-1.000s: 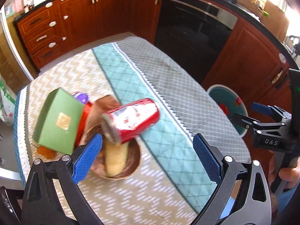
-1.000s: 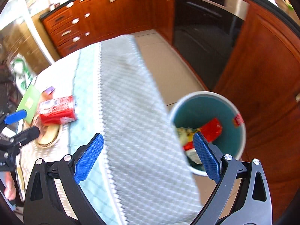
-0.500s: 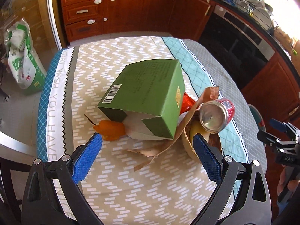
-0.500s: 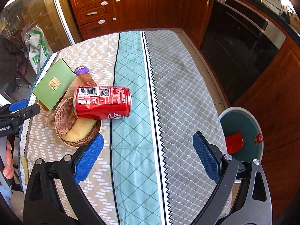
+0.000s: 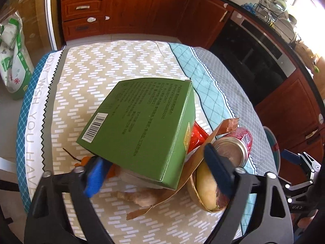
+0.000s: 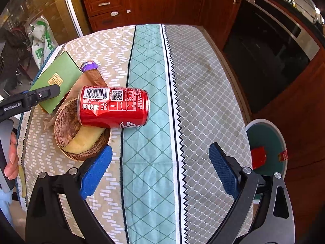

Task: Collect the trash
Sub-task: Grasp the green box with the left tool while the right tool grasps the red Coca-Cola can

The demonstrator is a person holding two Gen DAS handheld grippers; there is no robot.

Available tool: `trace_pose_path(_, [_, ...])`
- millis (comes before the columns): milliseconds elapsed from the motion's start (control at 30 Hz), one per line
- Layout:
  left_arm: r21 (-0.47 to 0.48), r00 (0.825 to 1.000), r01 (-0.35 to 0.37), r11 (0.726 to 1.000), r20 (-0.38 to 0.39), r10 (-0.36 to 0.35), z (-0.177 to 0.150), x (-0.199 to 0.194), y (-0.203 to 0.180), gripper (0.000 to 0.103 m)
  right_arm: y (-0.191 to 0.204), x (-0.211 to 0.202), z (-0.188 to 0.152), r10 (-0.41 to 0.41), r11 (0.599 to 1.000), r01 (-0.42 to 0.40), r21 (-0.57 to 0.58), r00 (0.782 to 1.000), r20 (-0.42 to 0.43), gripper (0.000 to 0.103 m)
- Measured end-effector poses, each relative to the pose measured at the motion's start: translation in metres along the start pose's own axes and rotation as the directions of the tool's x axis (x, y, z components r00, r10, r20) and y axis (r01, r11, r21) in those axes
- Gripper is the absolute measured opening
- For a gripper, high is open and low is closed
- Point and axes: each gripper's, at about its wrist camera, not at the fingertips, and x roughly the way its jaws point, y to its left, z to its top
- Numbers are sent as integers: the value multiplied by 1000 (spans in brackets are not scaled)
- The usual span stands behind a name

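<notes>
Closing in since a moment ago, the left gripper (image 5: pixel 154 172) now has its wide-open fingers straddling the near end of the green box (image 5: pixel 142 126), so a grasp looks next. The right gripper (image 6: pixel 160 172) hangs open and empty over the tablecloth (image 6: pixel 203 101). Crowding the box's right are brown paper (image 5: pixel 203 158), a bowl (image 6: pixel 67 126) and the red can (image 6: pixel 113 106). Far right, on the floor, waits the bin (image 6: pixel 270 138).
</notes>
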Motion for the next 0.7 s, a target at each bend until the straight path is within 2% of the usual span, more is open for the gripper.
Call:
trace_pose_path(33, [5,1000,13,1000,-7,-13,1,2,-1,53,2,1,1,3,1000,-3,-8,1000,0,92])
trace_pose_path(67, [10,1000,23,1000,-13,-23,1,4,-3,39,4,2,1,5,1000,-5,-17,1000,0,92])
trace_pose_path(133, [26,999,38,999,-18,-37,0,5,-7,26,9,4,2,12,999,-12,-31,1000,0,92])
trace_pose_path(233, [71,999,36,997,1,-37,0,-1,-16,25,14,7,4,23,998,-23,-52,1000,-1,92])
trace_pose_path(433, [123,993,103,987,42,-108,6,-28,-29,25,31,11,12,43,993,-41,-114,999,12,92])
trace_pose_path(567, [116,990,134,984,36,-139,15,-28,-27,25,52,13,25,54,974,-42,-224,997,50,92])
trace_pose_path(700, [94,988,149,984,28,-153,20,-24,-19,26,74,22,32,51,934,-30,-357,998,49,92])
